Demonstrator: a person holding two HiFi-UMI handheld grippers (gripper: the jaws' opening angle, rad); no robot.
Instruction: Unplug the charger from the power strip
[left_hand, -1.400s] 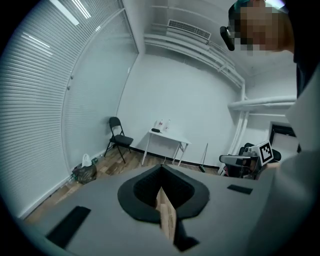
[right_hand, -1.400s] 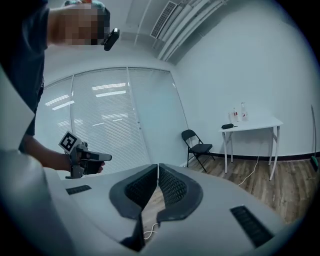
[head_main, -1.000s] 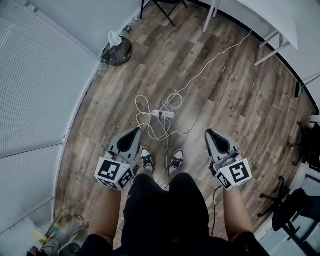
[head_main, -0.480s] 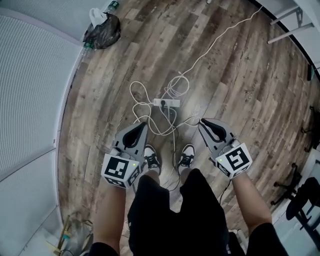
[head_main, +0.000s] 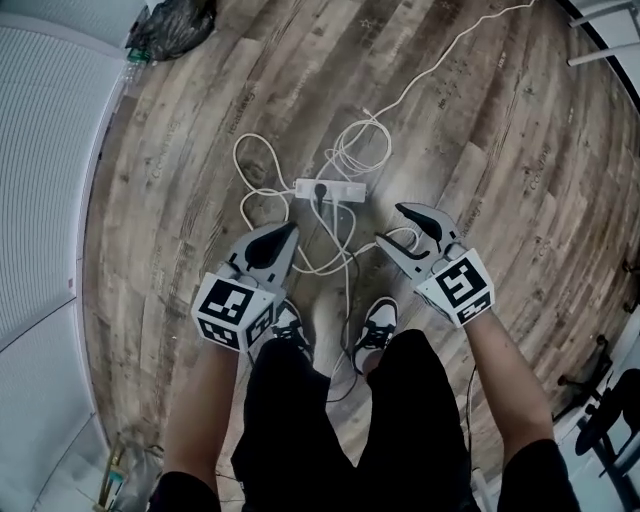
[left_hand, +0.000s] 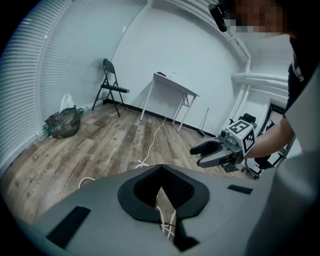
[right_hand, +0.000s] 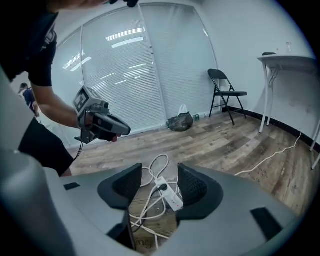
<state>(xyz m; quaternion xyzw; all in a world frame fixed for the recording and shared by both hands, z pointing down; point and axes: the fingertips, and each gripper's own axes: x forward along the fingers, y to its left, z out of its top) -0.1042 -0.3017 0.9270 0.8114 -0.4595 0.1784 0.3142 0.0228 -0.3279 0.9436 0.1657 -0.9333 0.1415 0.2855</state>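
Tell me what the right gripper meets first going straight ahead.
Likely the white plastic power strip on the wooden floor, though depth is unclear. Jaws of the right gripper are opening, nothing between them.

Head view steep down, L/R gripper views low, fwd, all share white cables (right_hand: 145, 216)

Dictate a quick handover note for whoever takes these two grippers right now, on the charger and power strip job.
Left gripper: jaws together, empty, above the floor.
Right gripper: jaws opening, nothing between them, aimed at the white power strip.
The strip lies on the wood-plank floor among loose white cords; the black charger plug sits in it.
Done: nothing yet.
Left: grip the plug, probably steady the strip, pull it out.
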